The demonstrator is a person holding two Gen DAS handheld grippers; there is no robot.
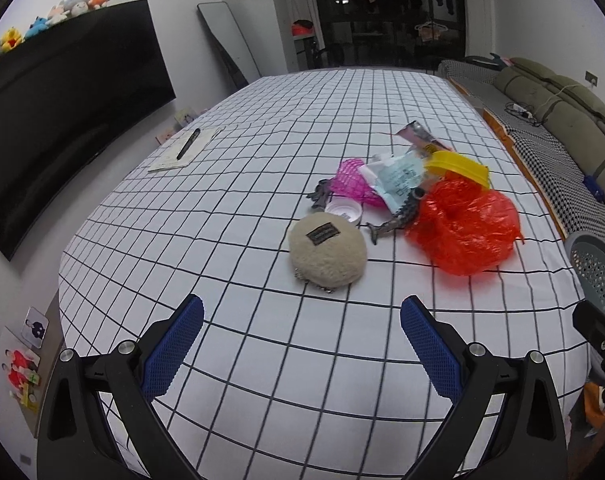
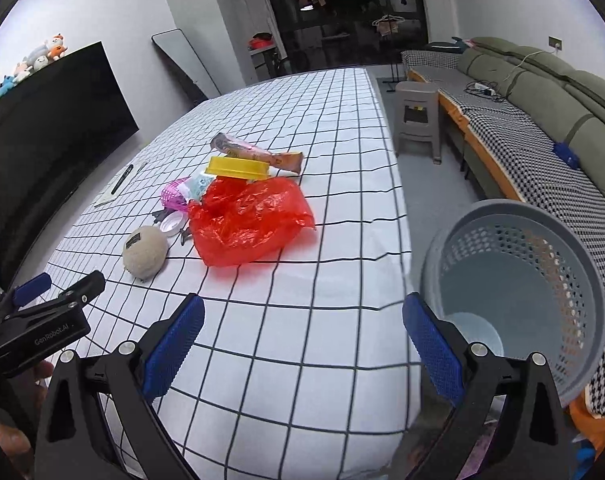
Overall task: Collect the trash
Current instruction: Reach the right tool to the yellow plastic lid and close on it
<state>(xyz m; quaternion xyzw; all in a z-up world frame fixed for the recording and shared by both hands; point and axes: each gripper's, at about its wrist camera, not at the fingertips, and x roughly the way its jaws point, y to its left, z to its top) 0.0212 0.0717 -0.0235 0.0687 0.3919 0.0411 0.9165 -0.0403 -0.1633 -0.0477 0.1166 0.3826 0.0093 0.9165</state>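
Covered in a white cloth with a black grid (image 1: pixel 262 160), and bearing a cluster toward the right edge. Nearest the front edge, a beige fuzzy pouch (image 1: pixel 327 256); just behind it, a white lid (image 1: pixel 345 211), a pink mesh piece (image 1: pixel 352 180) and a grey toy fish (image 1: pixel 398 216). Rightmost, a crumpled red plastic bag (image 1: pixel 464 226), touching a yellow container (image 1: pixel 460 168). Behind those, a snack wrapper (image 2: pixel 258 154). Well apart, near the left edge, a notepad (image 1: pixel 184 150) with a black pen (image 1: pixel 189 143) on it.

Trash pile (image 2: pixel 238 208) on table (image 2: pixel 302 320), basket (image 2: pixel 518 300) beside.
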